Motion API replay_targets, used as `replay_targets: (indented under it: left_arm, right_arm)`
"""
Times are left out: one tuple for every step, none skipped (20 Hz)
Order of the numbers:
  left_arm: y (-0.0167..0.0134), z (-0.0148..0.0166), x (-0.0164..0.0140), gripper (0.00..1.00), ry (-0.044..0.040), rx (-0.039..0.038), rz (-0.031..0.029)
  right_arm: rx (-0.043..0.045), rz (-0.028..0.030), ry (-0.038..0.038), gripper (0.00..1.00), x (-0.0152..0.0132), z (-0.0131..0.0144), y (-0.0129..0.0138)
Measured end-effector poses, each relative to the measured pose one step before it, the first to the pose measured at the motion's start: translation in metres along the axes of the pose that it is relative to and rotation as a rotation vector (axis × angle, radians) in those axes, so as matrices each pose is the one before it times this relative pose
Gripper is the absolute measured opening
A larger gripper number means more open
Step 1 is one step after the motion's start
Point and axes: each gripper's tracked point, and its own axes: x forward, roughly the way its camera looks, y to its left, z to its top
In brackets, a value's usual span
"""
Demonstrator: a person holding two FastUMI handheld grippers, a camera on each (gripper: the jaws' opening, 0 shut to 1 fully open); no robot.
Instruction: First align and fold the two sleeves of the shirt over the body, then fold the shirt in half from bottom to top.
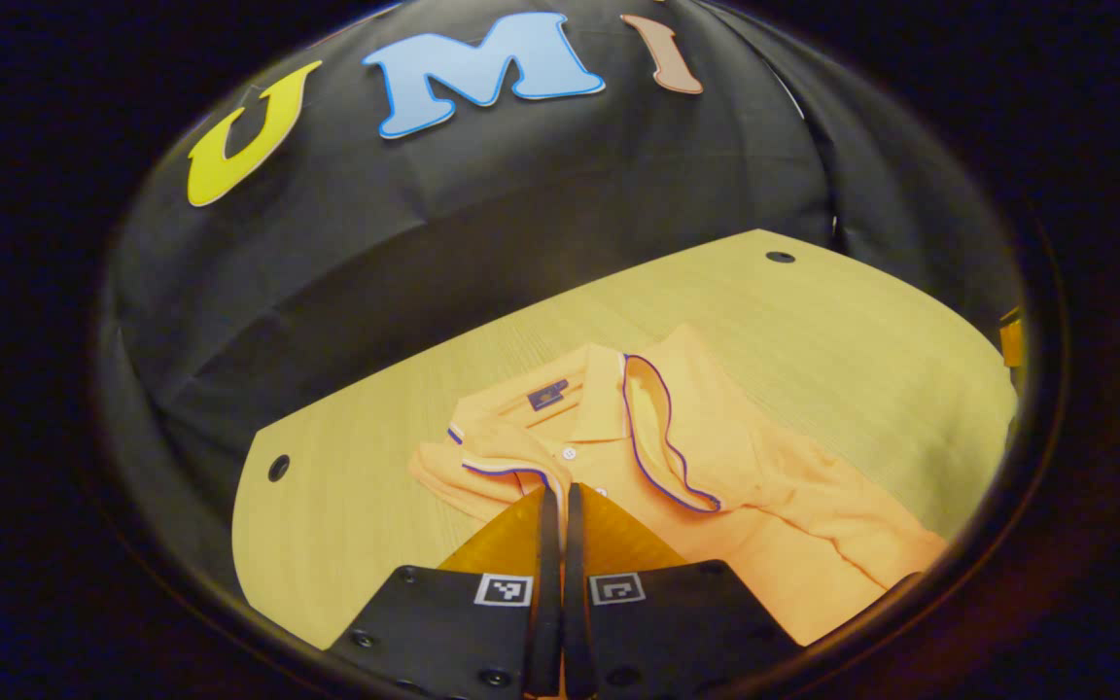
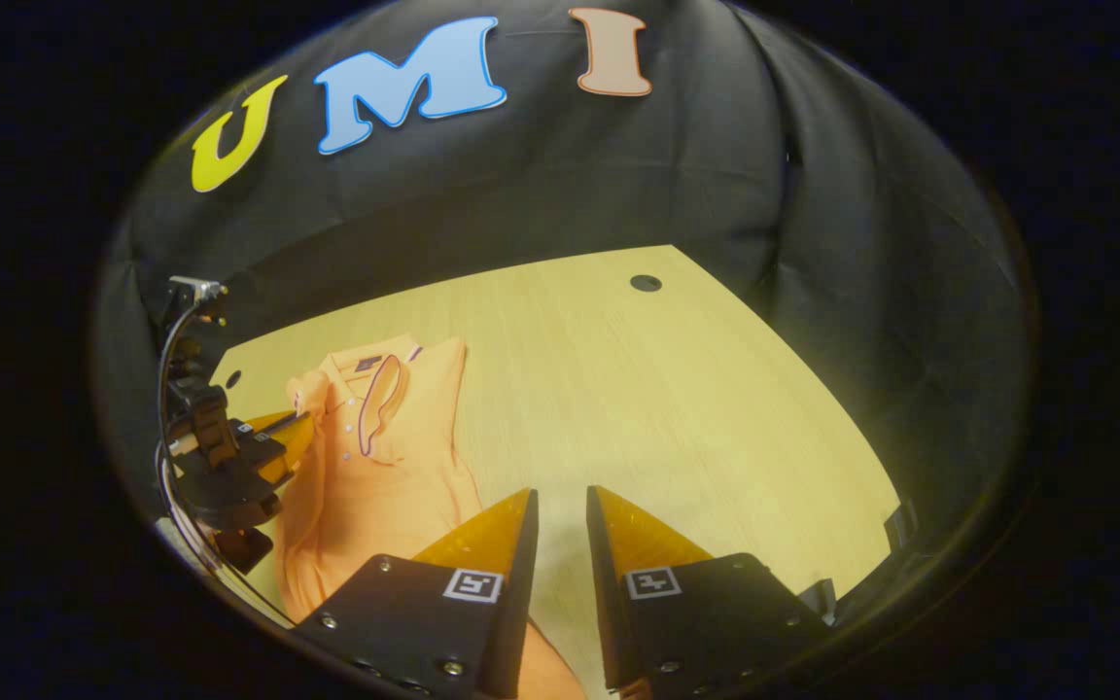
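Observation:
An orange polo shirt (image 1: pixel 793 496) lies face up on the wooden table (image 1: pixel 813 321), collar toward the booth wall. One sleeve (image 1: pixel 667 437), edged with dark trim, lies folded over the chest. My left gripper (image 1: pixel 560 494) is shut on the cuff of the other sleeve (image 1: pixel 497 469), which is bunched near the collar. In the right gripper view the left gripper (image 2: pixel 299 420) meets the shirt (image 2: pixel 375 476) at its left shoulder. My right gripper (image 2: pixel 560 498) stands open over the table by the shirt's lower hem, holding nothing.
The table (image 2: pixel 667 389) has a small dark hole (image 2: pixel 645 283) near its far edge and two such holes (image 1: pixel 780 257) (image 1: pixel 278 468) in the left gripper view. Black cloth walls close in behind. Bare wood stretches to the right of the shirt.

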Motion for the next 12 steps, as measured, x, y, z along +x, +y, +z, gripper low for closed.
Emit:
replay_targets:
  left_arm:
    - [-0.00145, -0.00085, 0.00113, 0.08, 0.00751, 0.00451, -0.00466]
    - [0.00068, -0.00046, -0.00044, 0.08, 0.00372, -0.00212, -0.00332]
    - [-0.00065, -0.00072, 0.00040, 0.10, 0.00130, -0.00420, -0.00424]
    - [-0.00110, -0.00218, -0.00134, 0.14, 0.00677, -0.00301, -0.00694]
    - [0.00259, -0.00185, -0.00078, 0.21, 0.00312, -0.00341, 0.00177]
    - [0.00061, -0.00160, -0.00148, 0.23, -0.00179, -0.00972, -0.00381]
    - [-0.00037, -0.00026, -0.00292, 0.33, 0.00016, -0.00834, -0.00066]
    - [0.00147, -0.00096, -0.00260, 0.36, 0.00059, -0.00926, 0.00544]
    - [0.00227, -0.00142, -0.00292, 0.49, 0.00001, -0.01174, 0.00551]
    - [0.00267, -0.00145, -0.00262, 0.49, -0.00050, -0.01317, 0.00749]
    - [0.00063, -0.00242, -0.00448, 0.63, 0.00106, -0.01627, -0.00007]
    - [0.00284, -0.00196, -0.00542, 0.71, 0.00513, -0.01510, 0.00532]
  right_arm:
    - [0.00144, -0.00225, 0.00033, 0.32, -0.00097, -0.00088, -0.00127]
    - [0.00196, -0.00139, 0.00218, 0.31, -0.00018, -0.00084, -0.00151]
    - [0.00323, 0.00048, 0.00232, 0.31, -0.00005, -0.00095, -0.00015]
    - [0.00300, 0.00199, 0.00037, 0.32, -0.00046, -0.00083, 0.00051]
    - [0.00089, 0.00215, -0.00021, 0.31, -0.00137, 0.00006, 0.00056]
    - [-0.00244, 0.00256, 0.00079, 0.31, 0.00219, -0.00153, 0.00163]
    - [-0.00381, 0.00391, 0.00007, 0.31, -0.00017, -0.00064, 0.00151]
    - [-0.00401, 0.00560, -0.00042, 0.31, -0.00056, -0.00012, 0.00177]
    - [-0.00403, 0.00591, 0.00039, 0.31, -0.00036, -0.00026, 0.00247]
    - [-0.00455, 0.00522, 0.00014, 0.31, 0.00033, -0.00006, 0.00195]
    - [-0.00404, 0.00610, -0.00099, 0.31, -0.00067, -0.00073, 0.00235]
    - [-0.00434, 0.00686, -0.00011, 0.31, 0.00011, -0.00104, 0.00255]
